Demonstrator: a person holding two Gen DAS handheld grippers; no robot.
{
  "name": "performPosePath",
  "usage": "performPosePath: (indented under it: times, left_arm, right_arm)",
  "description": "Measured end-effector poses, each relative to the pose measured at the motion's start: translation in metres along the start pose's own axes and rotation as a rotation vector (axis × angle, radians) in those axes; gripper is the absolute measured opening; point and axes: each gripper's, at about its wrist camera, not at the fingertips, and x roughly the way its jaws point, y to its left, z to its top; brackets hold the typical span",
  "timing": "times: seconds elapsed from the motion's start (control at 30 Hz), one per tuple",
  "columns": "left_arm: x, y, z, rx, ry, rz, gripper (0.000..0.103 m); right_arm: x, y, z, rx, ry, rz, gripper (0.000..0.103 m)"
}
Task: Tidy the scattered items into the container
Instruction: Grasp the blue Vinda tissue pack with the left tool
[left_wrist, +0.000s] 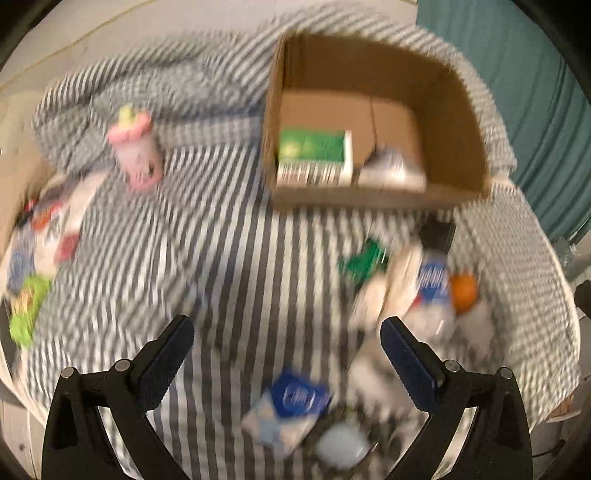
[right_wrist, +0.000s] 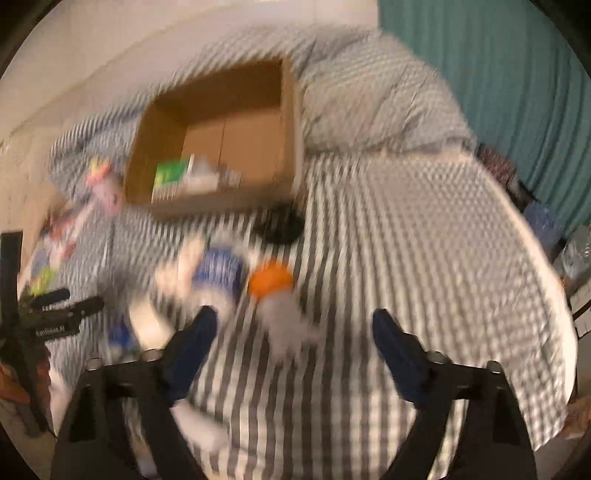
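Observation:
An open cardboard box stands on a striped bed; it also shows in the right wrist view. Inside lie a green-and-white carton and a white item. Both views are motion-blurred. My left gripper is open and empty above a blue-and-white packet and a pale round object. My right gripper is open and empty just short of a greyish-white object, an orange ball and a blue-labelled bottle. The left gripper shows at the right wrist view's left edge.
A pink toy bottle lies left of the box. Colourful packets and a green item lie at the bed's left edge. A green packet and a black object lie near the box. A teal curtain hangs at the right.

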Motion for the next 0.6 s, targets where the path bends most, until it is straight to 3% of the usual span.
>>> performPosePath:
  times: [0.07,0.17,0.3,0.43,0.6]
  left_arm:
    - [0.012,0.006,-0.025,0.008,0.053,-0.005,0.103]
    - [0.026,0.009,-0.056,0.030,0.118,0.006,0.103]
    - [0.042,0.008,-0.077,0.038,0.144,0.013,0.103]
    - [0.040,0.012,-0.074,-0.006,0.137,-0.005,0.103]
    - [0.038,0.006,-0.056,0.002,0.069,0.008,0.103]
  right_arm:
    - [0.012,0.011,-0.023,-0.045,0.063,0.023,0.065]
    - [0.023,0.033,-0.052,-0.118,0.117,0.056,0.065]
    - [0.031,0.062,-0.074,-0.220,0.157,0.076,0.063]
    - [0.026,0.073,-0.072,-0.216,0.132,0.126,0.063]
    - [0.026,0.077,-0.068,-0.225,0.116,0.115,0.063]
